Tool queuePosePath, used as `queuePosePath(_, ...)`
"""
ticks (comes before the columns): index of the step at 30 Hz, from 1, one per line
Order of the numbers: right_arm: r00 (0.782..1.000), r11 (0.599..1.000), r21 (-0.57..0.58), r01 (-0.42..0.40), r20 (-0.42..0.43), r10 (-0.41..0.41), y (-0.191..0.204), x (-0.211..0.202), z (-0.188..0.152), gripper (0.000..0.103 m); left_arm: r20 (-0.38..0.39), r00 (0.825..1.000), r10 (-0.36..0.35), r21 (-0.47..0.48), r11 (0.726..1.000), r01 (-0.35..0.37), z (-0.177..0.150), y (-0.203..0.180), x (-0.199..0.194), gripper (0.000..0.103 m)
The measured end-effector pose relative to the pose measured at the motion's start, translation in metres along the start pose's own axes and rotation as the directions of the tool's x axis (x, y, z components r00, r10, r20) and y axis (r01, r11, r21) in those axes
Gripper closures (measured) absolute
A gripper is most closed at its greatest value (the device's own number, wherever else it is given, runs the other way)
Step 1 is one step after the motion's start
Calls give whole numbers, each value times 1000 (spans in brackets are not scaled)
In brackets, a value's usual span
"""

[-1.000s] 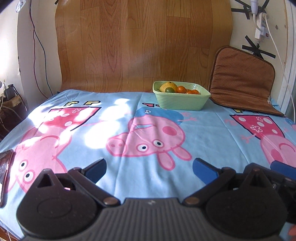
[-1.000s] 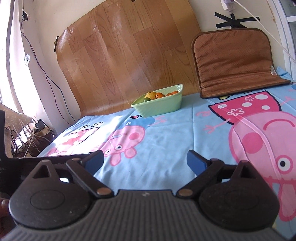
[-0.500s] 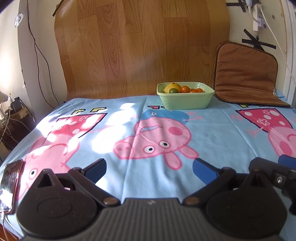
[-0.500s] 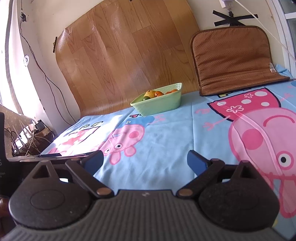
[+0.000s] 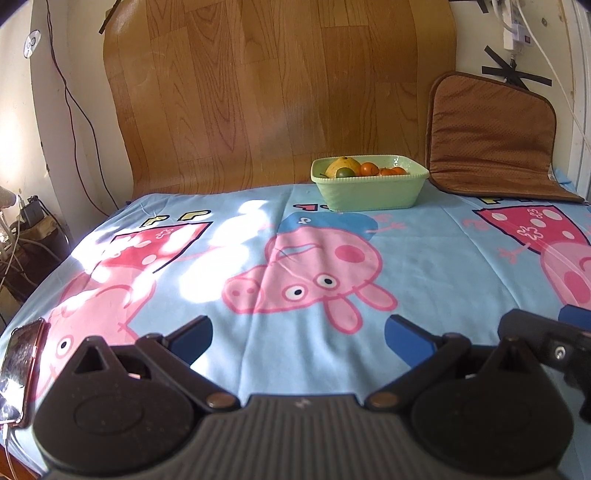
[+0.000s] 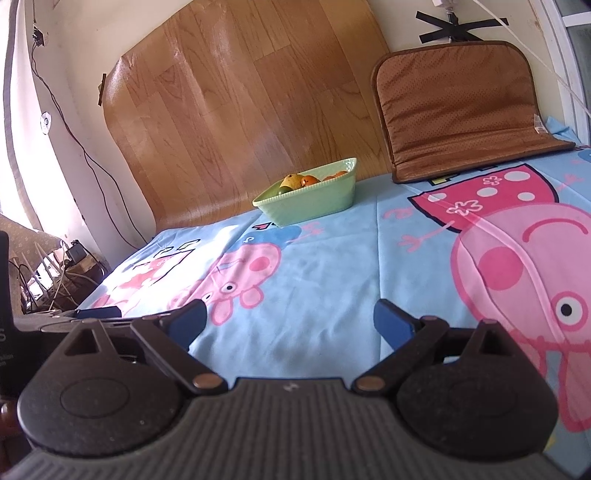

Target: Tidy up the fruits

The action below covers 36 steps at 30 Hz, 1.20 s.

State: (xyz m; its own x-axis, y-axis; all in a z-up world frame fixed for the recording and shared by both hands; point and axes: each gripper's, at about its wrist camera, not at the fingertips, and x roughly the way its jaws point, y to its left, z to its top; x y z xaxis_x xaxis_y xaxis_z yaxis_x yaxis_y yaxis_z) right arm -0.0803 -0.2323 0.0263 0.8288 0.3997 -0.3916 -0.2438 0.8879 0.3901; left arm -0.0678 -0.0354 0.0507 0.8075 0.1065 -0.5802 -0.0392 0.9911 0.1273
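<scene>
A pale green bowl (image 5: 369, 192) (image 6: 314, 201) stands at the far edge of the blue cartoon-print cloth, against the wood-pattern backdrop. It holds a yellow fruit (image 5: 342, 166) (image 6: 290, 181), a small green fruit (image 5: 345, 172) and some oranges (image 5: 369, 169) (image 6: 309, 180). My left gripper (image 5: 298, 339) is open, low over the near edge of the cloth, nothing between its blue pads. My right gripper (image 6: 290, 320) is open too, near the front edge, far from the bowl. The right gripper's body (image 5: 546, 339) shows at the lower right of the left wrist view.
A brown cushion (image 5: 491, 136) (image 6: 461, 110) leans on the wall right of the bowl. A phone (image 5: 18, 369) lies at the cloth's left edge. Cables and clutter (image 6: 55, 273) sit off the left side. A power strip (image 5: 515, 26) hangs on the wall.
The left wrist view has tilted up and dropped lower, so the bowl sits nearer the middle of the frame. The right gripper has barely moved. Both stay open.
</scene>
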Motion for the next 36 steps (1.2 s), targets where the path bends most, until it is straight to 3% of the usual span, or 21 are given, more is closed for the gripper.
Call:
queuePosePath(12,1000,1000,11,5,-16,-5,-3,7,-1,4,-55,998,-24,-23,999,23,-1,4,14,0)
queuePosePath(26,999,1000,19,8,-33,-8,-5,12,-2,4,-131,991,7,-36,999,-12,-4,7,28,0)
queuePosePath(36,999,1000,22,15,-37,-14,-7,13,-5,4,-151,988,-27,-61,998,18,-6,9,30,0)
